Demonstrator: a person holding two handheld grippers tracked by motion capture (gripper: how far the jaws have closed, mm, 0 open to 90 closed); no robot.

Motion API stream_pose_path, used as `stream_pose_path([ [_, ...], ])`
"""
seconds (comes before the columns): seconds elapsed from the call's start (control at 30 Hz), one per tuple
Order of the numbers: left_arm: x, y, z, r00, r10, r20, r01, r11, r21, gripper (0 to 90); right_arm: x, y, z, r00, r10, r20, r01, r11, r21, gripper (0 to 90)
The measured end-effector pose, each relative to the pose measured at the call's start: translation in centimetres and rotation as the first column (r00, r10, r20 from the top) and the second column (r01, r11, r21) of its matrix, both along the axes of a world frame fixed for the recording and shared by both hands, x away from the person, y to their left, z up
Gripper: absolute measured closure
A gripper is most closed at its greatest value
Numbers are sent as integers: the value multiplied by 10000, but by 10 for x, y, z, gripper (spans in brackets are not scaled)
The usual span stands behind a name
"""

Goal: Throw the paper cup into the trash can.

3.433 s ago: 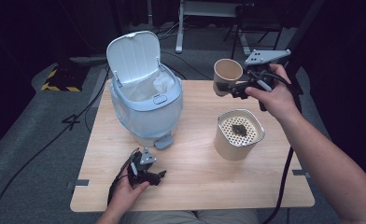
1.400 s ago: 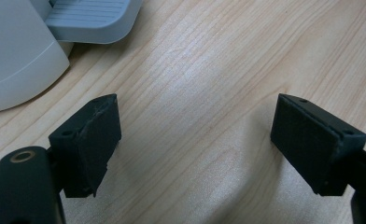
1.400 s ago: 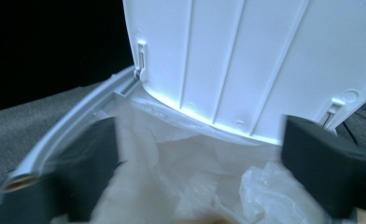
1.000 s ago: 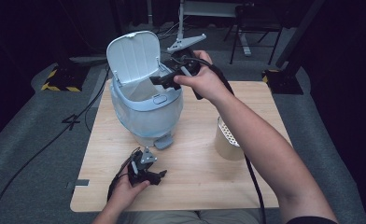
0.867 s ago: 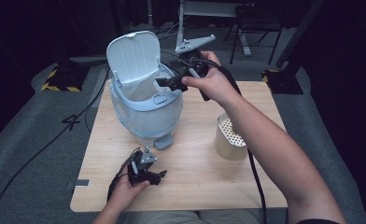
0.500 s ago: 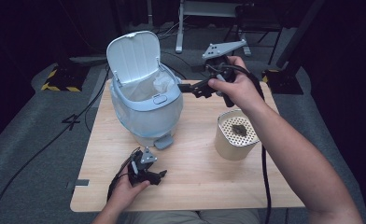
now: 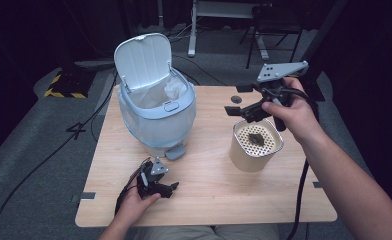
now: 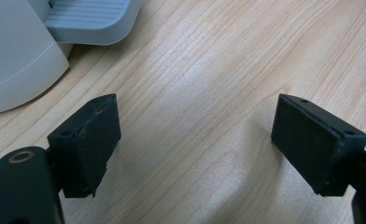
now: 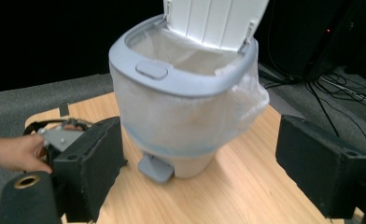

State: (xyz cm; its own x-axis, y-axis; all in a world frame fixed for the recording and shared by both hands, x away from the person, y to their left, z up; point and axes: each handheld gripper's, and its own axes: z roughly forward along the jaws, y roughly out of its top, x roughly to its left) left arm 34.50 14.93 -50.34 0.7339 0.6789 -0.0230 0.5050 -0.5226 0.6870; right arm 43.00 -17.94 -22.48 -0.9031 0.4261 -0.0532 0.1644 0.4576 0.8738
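A pale blue pedal bin [image 7: 156, 112] stands at the back left of the wooden table [image 7: 209, 195], its lid [image 7: 143, 59] up and a clear liner inside. My right gripper [image 7: 235, 100] hovers open and empty above the table right of the bin, over a tan canister [image 7: 249, 157]. In the right gripper view the bin [image 9: 186, 93] and its pedal [image 9: 155, 168] lie ahead of the spread jaws. My left gripper [image 7: 170, 189] rests open on the table in front of the bin, and the pedal [image 8: 92, 21] shows in its own view.
The canister holds a white perforated insert with a small dark lump [image 7: 256, 139] on it. Cables trail from both grippers. Dark floor, cables and a desk frame [image 7: 224, 20] surround the table. Bare wood lies along the front and the right.
The right gripper carried a paper cup from the right over to the open bin, then drew back to the right, open and without the cup. The left gripper stayed put.
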Motion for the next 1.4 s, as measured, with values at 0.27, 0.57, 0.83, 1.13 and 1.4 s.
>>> stream_pose_path([
  [0.27,2,-1,0,10000,7,4,-7,10000,39,159,-20,-46,-14,9991,-414,16,414,9991,-64,158],
  [0.57,3,-4,0,9998,207,0,-207,9998,18,147,-37,-92,-36,9933,-1155,-61,1153,9928,-328,162],
  [0.83,2,-4,0,9997,257,-5,-257,9997,11,147,-47,-120,-70,9866,-1555,-501,1523,9864,-617,162],
  [1.13,1,-4,0,9993,367,58,-367,9993,24,151,-66,-145,-121,9719,-2267,-633,2234,9731,-563,164],
  [1.4,0,-4,0,9991,423,47,-423,9991,30,151,-76,-158,-176,9487,-3017,-946,2974,9530,-569,168],
])
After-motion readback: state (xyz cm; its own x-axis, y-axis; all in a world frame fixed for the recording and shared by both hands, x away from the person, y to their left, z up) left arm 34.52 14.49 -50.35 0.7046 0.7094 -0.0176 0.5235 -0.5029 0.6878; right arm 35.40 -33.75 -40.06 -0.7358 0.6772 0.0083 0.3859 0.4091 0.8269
